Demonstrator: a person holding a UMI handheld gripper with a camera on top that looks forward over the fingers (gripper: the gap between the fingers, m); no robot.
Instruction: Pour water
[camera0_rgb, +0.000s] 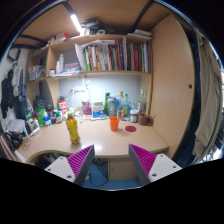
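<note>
Your small orange cup (114, 123) stands on the pale wooden desk (100, 140), a yellow bottle (72, 129) left of it, probably the water source. Your gripper (112, 160) hangs released and empty, well short; nothing is poured yet.

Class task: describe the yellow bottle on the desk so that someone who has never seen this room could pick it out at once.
Find the curved wooden desk under the bookshelf. The yellow bottle stands on it, well beyond the open gripper and nearer its left finger. It is alone near the front edge, unlike the orange cup and bottles further back.
</note>
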